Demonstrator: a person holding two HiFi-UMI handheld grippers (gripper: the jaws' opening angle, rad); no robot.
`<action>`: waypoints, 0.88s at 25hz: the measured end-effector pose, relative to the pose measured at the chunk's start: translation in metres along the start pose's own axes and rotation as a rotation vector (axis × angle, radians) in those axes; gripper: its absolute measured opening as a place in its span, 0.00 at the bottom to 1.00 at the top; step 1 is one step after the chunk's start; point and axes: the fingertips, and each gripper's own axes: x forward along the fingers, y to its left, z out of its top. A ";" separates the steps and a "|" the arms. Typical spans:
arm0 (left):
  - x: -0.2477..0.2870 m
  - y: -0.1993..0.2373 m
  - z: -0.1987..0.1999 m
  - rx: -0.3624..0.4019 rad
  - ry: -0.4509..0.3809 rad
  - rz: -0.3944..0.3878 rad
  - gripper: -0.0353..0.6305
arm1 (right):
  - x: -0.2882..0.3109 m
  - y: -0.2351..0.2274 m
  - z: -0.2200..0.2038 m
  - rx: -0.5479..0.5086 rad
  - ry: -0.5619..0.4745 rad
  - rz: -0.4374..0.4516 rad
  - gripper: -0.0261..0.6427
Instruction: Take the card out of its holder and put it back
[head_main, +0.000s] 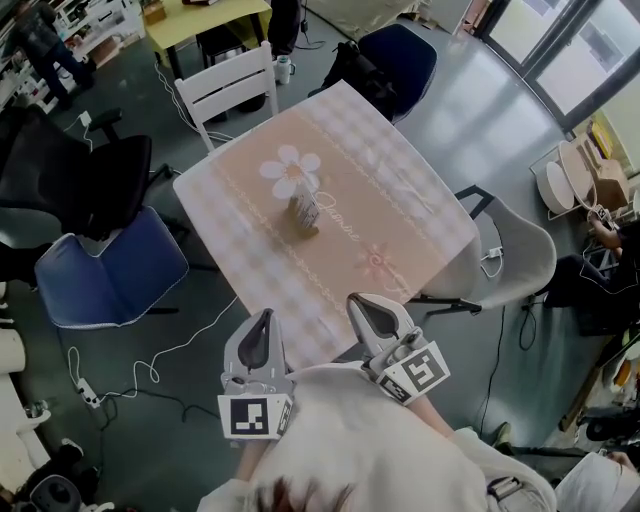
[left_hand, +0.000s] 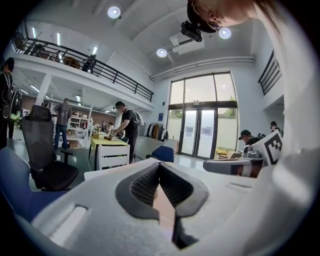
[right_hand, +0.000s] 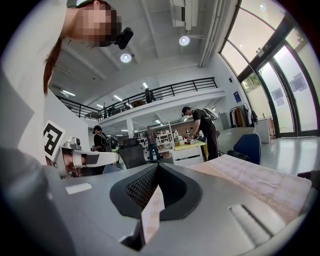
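— Step in hand, and how best to go about it?

— Reach, most likely; nothing touched yet. At the bottom of the frame: grey two-jaw left gripper (head_main: 266, 320) and its twin, the grey right gripper (head_main: 358, 303), poised at the near edge of the pink-and-white checked tablecloth (head_main: 400, 200). Further up, mid-frame, just below the printed white daisy (head_main: 291, 170): small pale card (head_main: 304, 207) upright in its low brownish holder (head_main: 306, 228), well apart from both tools. Spread the jaws on the way in, not at the holder. Pin the base with one gripper, pinch the card's top edge with the other, then lift straight up along the slot, no twisting.

— Risk?

— Light holder, probably quick to tip or skid on cloth if dragged sideways. Slot direction too small to read from here; worth checking before the pull.

— Left gripper now?

— Clenched on nothing. Dark ribbed pads (left_hand: 145, 186) meeting at the tips, only cloth visible through the gap beneath.

— Right?

— Same: tips pressed together, empty, a strip of checked cloth showing below the pads, table stretching off to the right of its view.
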 end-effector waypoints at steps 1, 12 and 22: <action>0.000 0.001 -0.001 -0.002 0.002 0.001 0.06 | 0.001 0.000 0.000 0.000 0.001 -0.001 0.03; 0.003 0.014 -0.011 -0.002 0.042 0.010 0.06 | 0.016 -0.017 0.007 -0.026 0.007 -0.053 0.06; 0.010 0.026 -0.004 -0.056 0.024 0.076 0.06 | 0.059 -0.055 0.030 -0.067 -0.022 -0.048 0.13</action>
